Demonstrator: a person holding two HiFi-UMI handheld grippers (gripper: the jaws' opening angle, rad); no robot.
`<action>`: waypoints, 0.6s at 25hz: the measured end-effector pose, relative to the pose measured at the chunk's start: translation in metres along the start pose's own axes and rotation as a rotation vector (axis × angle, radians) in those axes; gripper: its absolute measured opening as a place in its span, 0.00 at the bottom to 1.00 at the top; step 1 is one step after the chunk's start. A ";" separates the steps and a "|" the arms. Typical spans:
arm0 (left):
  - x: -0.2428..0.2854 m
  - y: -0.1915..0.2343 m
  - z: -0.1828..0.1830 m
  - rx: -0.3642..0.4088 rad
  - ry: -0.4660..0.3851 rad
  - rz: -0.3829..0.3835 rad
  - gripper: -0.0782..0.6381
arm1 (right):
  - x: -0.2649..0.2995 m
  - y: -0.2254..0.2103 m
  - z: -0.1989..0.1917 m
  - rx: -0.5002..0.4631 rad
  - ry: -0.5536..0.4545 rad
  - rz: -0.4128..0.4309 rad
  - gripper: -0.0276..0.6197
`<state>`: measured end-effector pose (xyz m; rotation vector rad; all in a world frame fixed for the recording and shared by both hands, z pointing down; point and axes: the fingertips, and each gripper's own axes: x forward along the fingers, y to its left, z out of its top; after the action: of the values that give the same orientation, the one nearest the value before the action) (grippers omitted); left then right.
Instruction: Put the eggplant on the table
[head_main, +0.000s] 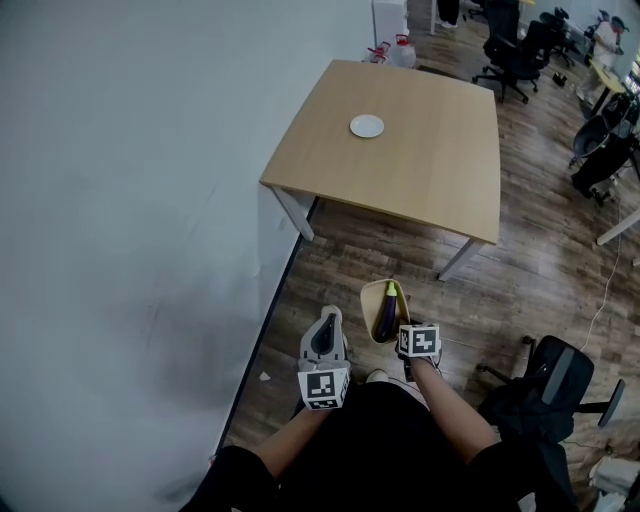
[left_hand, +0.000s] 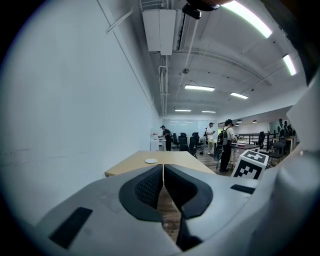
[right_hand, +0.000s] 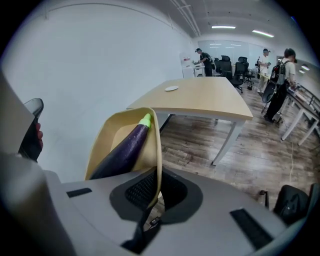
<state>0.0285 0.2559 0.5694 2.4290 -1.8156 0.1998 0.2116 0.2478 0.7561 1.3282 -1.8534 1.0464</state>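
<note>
We pinch the rim of the beige bowl (right_hand: 106, 136) in our right gripper (right_hand: 154, 189), the eggplant (right_hand: 122, 152) lying inside with its green tip pointing toward the bench (head_main: 420, 150) — well short of the bench, which stands straight ahead — while our left gripper (left_hand: 163, 186) is pressed together, empty

Open-plan office: table (head_main: 420, 150), swivel chairs (head_main: 508, 48), ceiling strip lights (left_hand: 199, 87).

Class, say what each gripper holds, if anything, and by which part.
The right gripper pinches the beige dish by its rim, eggplant inside. The left gripper, jaws together, holds nothing.
</note>
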 end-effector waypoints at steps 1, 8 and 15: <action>0.004 -0.001 0.005 0.022 -0.011 0.001 0.13 | 0.002 0.000 0.004 0.001 0.005 0.005 0.14; 0.051 0.022 0.005 0.008 -0.013 0.016 0.13 | 0.024 0.002 0.036 0.037 0.033 0.004 0.14; 0.119 0.048 0.005 -0.059 0.005 -0.025 0.13 | 0.054 -0.006 0.089 0.016 0.065 -0.022 0.14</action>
<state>0.0161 0.1289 0.5849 2.4075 -1.7627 0.1488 0.1979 0.1447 0.7587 1.3055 -1.7823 1.0822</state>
